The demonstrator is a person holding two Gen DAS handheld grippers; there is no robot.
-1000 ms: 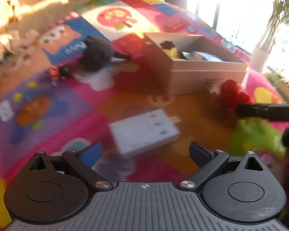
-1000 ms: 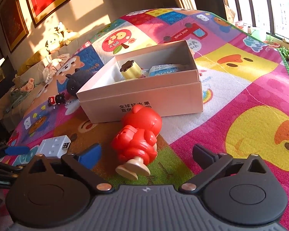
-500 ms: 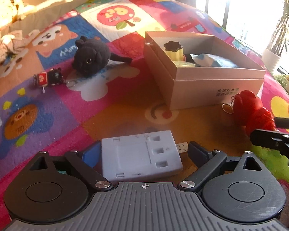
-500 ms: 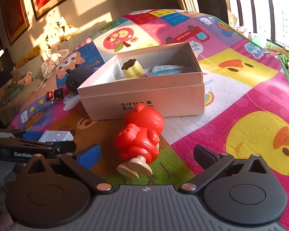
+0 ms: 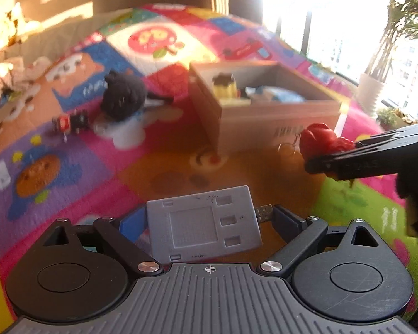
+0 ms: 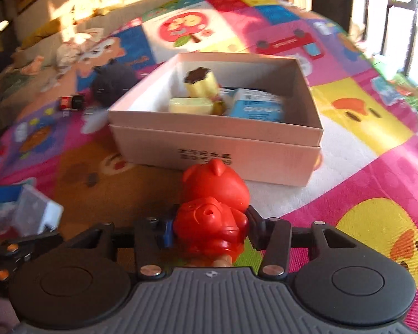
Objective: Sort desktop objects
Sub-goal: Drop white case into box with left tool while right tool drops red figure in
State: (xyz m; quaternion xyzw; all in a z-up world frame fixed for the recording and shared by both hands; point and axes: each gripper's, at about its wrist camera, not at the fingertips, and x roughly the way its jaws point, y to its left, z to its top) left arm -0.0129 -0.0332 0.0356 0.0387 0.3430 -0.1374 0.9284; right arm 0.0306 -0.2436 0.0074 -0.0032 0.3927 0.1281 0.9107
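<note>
A grey-white plug adapter [image 5: 203, 225] sits between the fingers of my left gripper [image 5: 206, 220], its USB plug against the right finger; the gripper is shut on it. In the right wrist view that adapter [image 6: 36, 211] shows tilted at the far left. My right gripper [image 6: 209, 228] is closing on a red toy figure [image 6: 214, 189], both pads against its sides. The left wrist view shows that figure [image 5: 317, 139] from the side, in the right gripper's fingers [image 5: 348, 161]. Just beyond stands an open white cardboard box [image 6: 217, 150] holding a yellow pudding toy [image 6: 200, 83] and a blue carton [image 6: 256, 105].
Everything rests on a colourful patchwork play mat [image 6: 376, 167]. A black plush [image 5: 124, 97] and a small red-and-black toy [image 5: 69, 122] lie left of the box [image 5: 264, 122]. A key ring [image 5: 285, 149] hangs from the red figure. Crumpled toys line the far left edge.
The left gripper moved in around the adapter and its fingers closed onto it. The right gripper's wide-open jaws closed onto the red figure, which now sits nearer the camera, in front of the box.
</note>
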